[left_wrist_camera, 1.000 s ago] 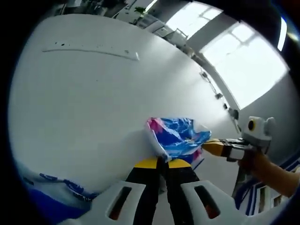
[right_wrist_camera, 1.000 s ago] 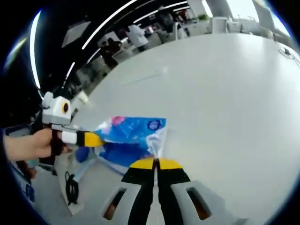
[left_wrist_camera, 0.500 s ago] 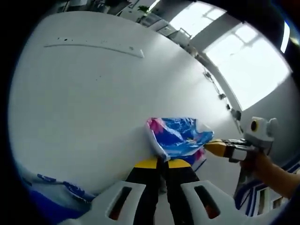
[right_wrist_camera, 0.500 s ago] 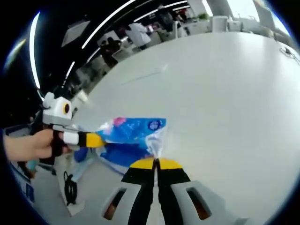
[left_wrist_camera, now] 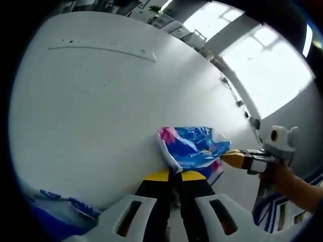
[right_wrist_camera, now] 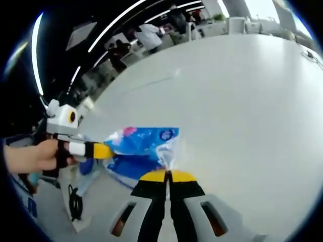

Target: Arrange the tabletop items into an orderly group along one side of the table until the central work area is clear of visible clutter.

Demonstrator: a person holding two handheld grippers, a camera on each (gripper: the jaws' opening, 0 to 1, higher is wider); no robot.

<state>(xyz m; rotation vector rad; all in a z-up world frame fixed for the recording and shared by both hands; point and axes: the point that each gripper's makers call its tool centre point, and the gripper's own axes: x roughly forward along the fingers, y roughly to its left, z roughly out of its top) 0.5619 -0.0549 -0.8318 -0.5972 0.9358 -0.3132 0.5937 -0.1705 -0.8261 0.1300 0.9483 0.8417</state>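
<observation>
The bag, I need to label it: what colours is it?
Blue with pink and white patches; the bag shows best in the right gripper view.

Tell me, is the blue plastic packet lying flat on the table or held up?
Held up: the blue packet is stretched between the left gripper and right gripper, above the white table.

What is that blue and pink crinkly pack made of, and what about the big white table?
The blue and pink crinkly pack looks like thin shiny plastic film: it creases, gleams and turns see-through at the pinched edges. Both hand-held grippers, left and right, clamp it. The big white table looks like a smooth hard top with a soft sheen, perhaps laminate; the material underneath cannot be told.
</observation>
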